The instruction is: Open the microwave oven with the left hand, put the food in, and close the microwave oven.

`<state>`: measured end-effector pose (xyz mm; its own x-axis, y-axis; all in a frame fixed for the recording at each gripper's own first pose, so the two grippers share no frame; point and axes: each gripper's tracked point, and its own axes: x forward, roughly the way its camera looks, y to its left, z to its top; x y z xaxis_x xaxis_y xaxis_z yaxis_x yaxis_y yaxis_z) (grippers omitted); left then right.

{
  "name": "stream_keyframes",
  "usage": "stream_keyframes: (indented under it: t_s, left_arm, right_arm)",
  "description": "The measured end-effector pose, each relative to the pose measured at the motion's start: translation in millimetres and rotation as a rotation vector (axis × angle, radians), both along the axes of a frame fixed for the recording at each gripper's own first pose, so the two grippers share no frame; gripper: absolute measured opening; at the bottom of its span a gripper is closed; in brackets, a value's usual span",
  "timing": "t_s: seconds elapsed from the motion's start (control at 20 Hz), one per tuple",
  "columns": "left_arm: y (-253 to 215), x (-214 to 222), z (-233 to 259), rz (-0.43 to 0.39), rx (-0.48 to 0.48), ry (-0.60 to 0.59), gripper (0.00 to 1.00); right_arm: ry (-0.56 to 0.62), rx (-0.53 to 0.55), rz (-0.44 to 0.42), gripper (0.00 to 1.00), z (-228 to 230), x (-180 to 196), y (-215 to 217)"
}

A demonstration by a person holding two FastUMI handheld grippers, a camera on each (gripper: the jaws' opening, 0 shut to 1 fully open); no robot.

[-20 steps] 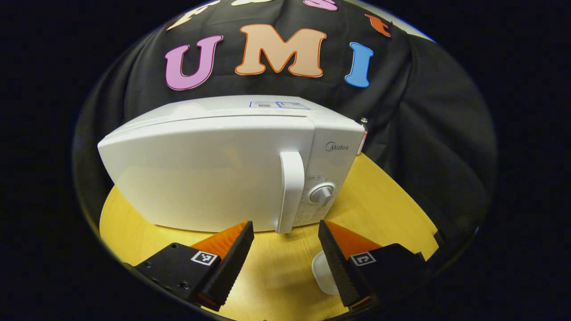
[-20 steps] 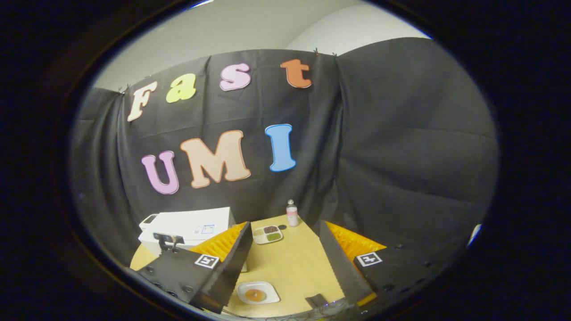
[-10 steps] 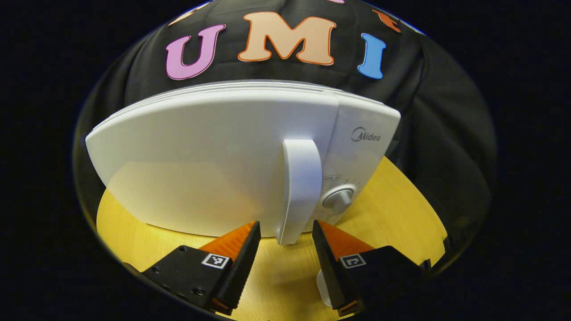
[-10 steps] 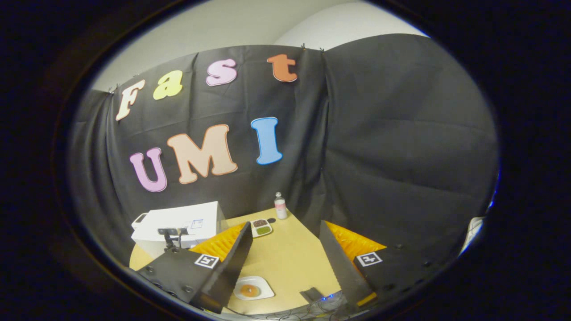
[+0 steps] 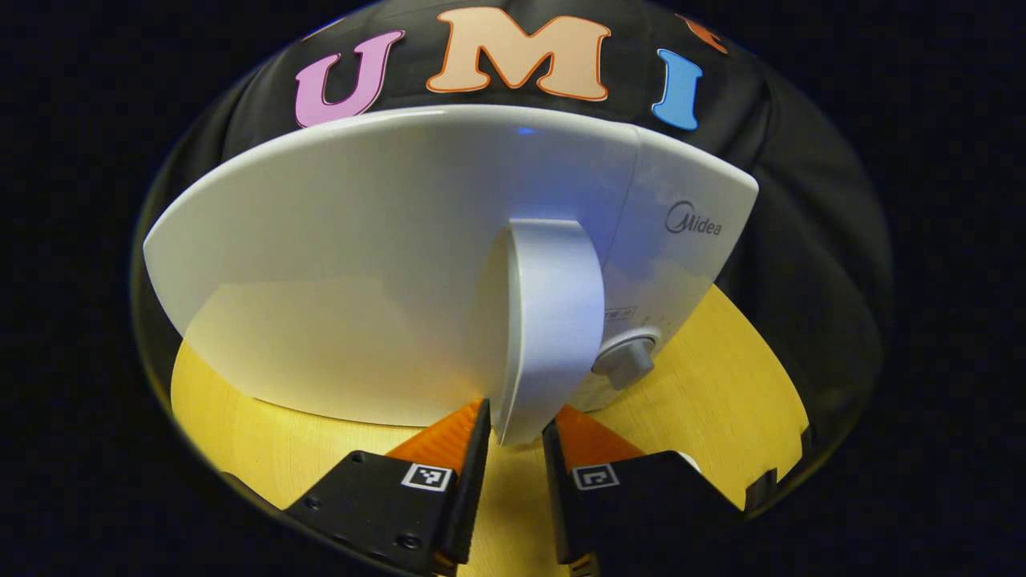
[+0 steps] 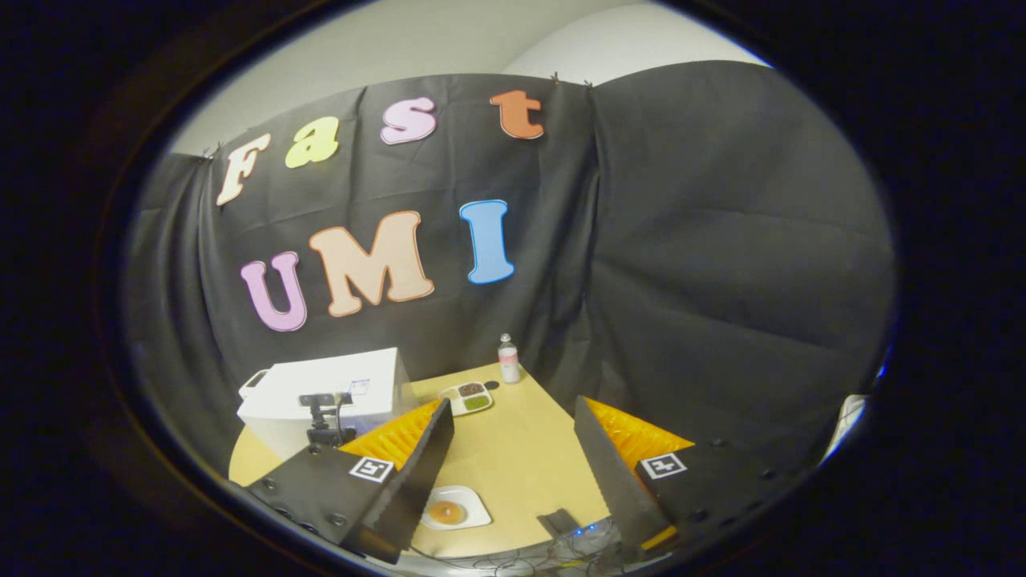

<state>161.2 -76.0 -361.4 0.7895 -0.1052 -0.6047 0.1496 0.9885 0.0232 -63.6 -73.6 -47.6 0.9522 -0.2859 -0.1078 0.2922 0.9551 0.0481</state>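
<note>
Microwave (image 5: 385, 264) sits on the counter (image 5: 721, 377), door closed. Left hand-held gripper (image 5: 513, 437) is narrowed around the handle (image 5: 545, 320) bottom, can't tell if it's pinching. Right hand-held gripper (image 6: 513, 449) hangs wide apart above the food plate (image 6: 454, 510).

Recording booth, black cloth wall (image 6: 721, 240), round wooden table (image 6: 521, 457)

The handle (image 5: 545, 320) hides part of the microwave's dial (image 5: 627, 361).

In the left gripper view we look level and close at the microwave (image 5: 385, 264) door. In the right gripper view we look down from high and far; both share the microwave (image 6: 329, 389) and table (image 6: 521, 449).
</note>
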Motion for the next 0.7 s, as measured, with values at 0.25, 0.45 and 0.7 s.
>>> stream_keyframes:
  t_s: [0.25,0.45,0.7]
  left_arm:
    - [-1,0,-3,-0.004,0.041,0.006,0.24]
    - [0,-3,-2,0.006,0.023,-0.003,0.14]
    - [1,-5,-1,0.051,0.006,-0.015,0.06]
  right_arm:
    - [0.015,0.008,0.009,0.95,-8,-3,-1]
    - [0.034,0.009,0.029,0.92,-15,-3,-1]
    - [0.069,0.008,0.084,0.92,-28,4,4]
